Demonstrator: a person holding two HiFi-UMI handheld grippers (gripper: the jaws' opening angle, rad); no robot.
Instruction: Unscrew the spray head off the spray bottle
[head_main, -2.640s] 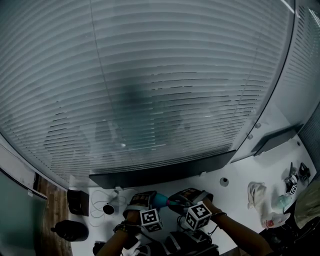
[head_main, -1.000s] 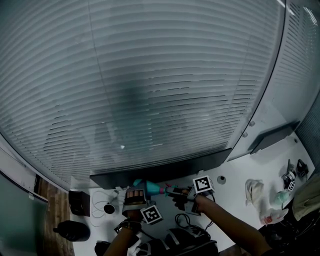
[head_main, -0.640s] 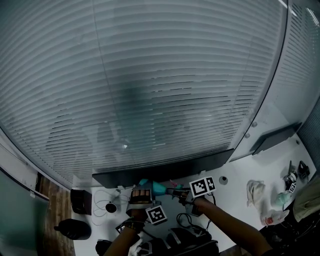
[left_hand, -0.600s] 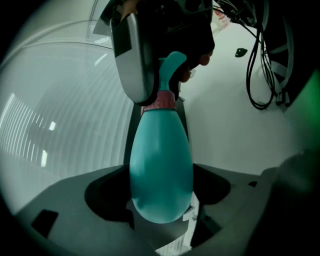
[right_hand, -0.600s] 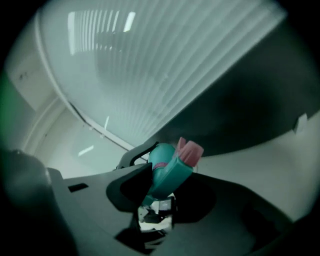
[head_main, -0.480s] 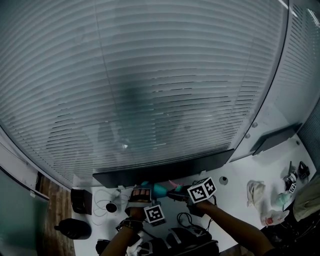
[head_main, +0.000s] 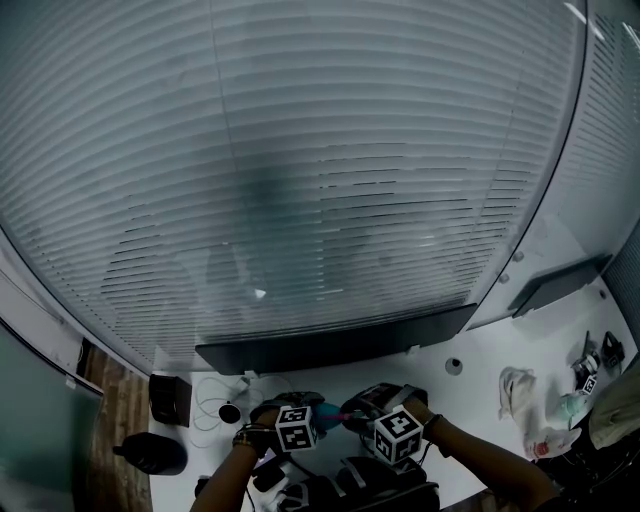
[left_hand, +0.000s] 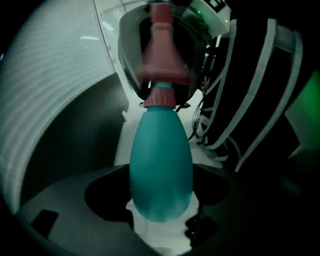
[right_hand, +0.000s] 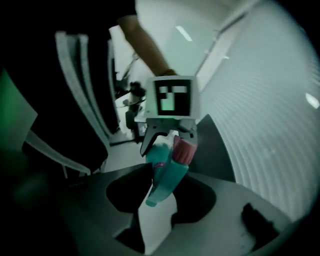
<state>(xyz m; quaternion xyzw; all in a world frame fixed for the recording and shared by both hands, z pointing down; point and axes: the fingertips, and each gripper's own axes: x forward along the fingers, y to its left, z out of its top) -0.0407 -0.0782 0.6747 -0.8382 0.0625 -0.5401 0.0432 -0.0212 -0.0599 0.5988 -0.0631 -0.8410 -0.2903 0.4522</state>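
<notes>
1. Left gripper view: the left gripper (left_hand: 161, 205) has its jaws narrowed onto the fat lower body of the teal spray bottle (left_hand: 161, 160).
2. The bottle's long axis runs straight away from this gripper, ending in the pink spray head (left_hand: 164, 60).
3. Right gripper view: the right gripper (right_hand: 167, 187) faces the other way along that axis, its jaws part-closed on the spray head.
4. Judged from this, the right hand is the nearer to the thread. It should roll about the axis while the left holds firm.
5. Head view: both hands hang low above the white table (head_main: 480, 350).
6. No brand or wording is readable; the marker cube (right_hand: 172, 97) bears only square patterns.
</notes>
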